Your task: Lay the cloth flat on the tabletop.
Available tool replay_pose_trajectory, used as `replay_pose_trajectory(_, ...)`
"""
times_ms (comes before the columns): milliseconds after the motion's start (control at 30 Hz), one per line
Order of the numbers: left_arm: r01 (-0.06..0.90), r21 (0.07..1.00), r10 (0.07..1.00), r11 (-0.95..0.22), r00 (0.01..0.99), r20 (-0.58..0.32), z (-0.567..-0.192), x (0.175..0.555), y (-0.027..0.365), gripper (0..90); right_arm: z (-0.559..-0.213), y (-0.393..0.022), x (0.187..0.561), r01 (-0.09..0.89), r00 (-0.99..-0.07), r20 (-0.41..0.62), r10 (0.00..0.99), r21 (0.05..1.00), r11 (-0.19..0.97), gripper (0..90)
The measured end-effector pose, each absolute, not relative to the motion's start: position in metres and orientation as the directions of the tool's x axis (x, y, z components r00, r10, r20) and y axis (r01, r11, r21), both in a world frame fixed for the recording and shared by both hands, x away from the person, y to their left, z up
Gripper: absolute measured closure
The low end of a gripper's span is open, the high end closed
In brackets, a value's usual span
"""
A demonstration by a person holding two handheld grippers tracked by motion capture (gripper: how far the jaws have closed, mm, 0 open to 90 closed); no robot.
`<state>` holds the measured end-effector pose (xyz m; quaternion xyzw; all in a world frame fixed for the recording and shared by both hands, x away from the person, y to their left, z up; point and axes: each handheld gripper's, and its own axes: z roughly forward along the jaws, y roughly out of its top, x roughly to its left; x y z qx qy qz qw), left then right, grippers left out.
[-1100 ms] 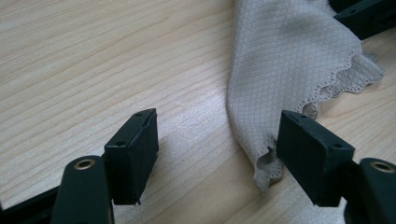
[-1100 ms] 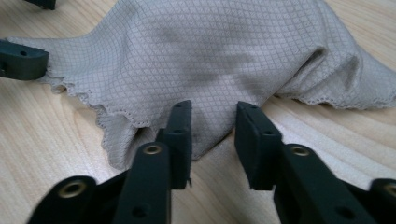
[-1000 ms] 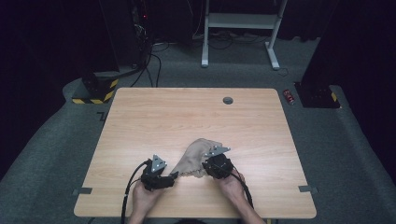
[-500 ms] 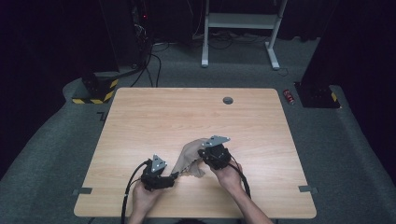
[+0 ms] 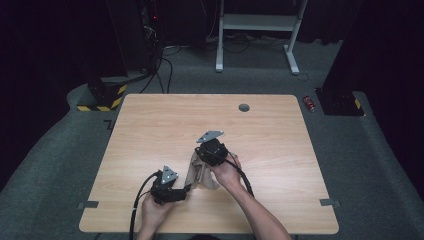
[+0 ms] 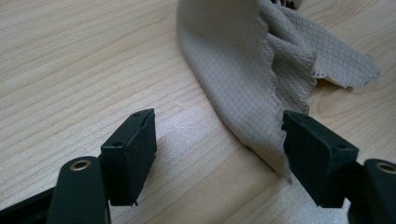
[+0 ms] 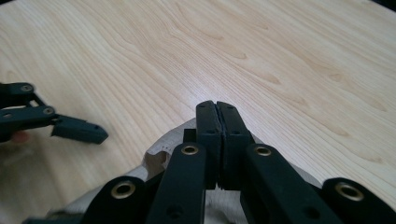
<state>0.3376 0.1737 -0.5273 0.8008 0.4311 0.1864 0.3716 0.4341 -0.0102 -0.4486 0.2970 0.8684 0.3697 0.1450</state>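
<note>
Above the desk (image 5: 150, 130), the right gripper (image 7: 217, 119) pinches the cloth (image 6: 243, 70), lifting it. Left gripper (image 6: 217, 140), jaws spread, should next clamp the hanging edge.

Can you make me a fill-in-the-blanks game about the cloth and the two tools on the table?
1. The right tool holds the beige cloth with its jaws ____.
2. The left tool has its jaws ____, with the cloth's lower edge hanging between them.
3. The cloth hangs over a table made of ____.

Missing words: shut; open; wood
</note>
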Motion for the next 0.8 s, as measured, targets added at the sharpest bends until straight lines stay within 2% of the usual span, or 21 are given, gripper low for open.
replay_pose_trajectory(167, 0.552, 0.756, 0.830, -0.352, 0.558, -0.021, -0.527, 0.337, 0.174, 28.4, -0.468, 0.002, 0.447, 0.453, -0.776, -0.011, 0.630, 0.685, 0.571, 87.6)
replay_pose_trajectory(267, 0.552, 0.756, 0.831, -0.351, 0.557, -0.021, -0.527, 0.337, 0.174, 28.7, -0.478, 0.002, 0.452, 0.487, -0.772, 0.022, 0.636, 0.663, 0.568, 78.9)
replay_pose_trajectory(433, 0.560, 0.760, 0.833, -0.330, 0.551, -0.045, -0.527, 0.338, 0.177, 29.9, -0.474, -0.010, 0.445, 0.490, -0.768, 0.059, 0.638, 0.695, 0.526, 69.3)
replay_pose_trajectory(633, 0.586, 0.792, 0.829, -0.172, 0.521, -0.205, -0.527, 0.341, 0.194, 36.1, -0.464, -0.040, 0.420, 0.471, -0.761, 0.061, 0.646, 0.737, 0.485, 68.9)
replay_pose_trajectory(800, 0.577, 0.792, 0.827, -0.200, 0.533, -0.179, -0.521, 0.349, 0.189, 38.1, -0.475, -0.059, 0.405, 0.481, -0.761, 0.075, 0.644, 0.732, 0.484, 70.8)
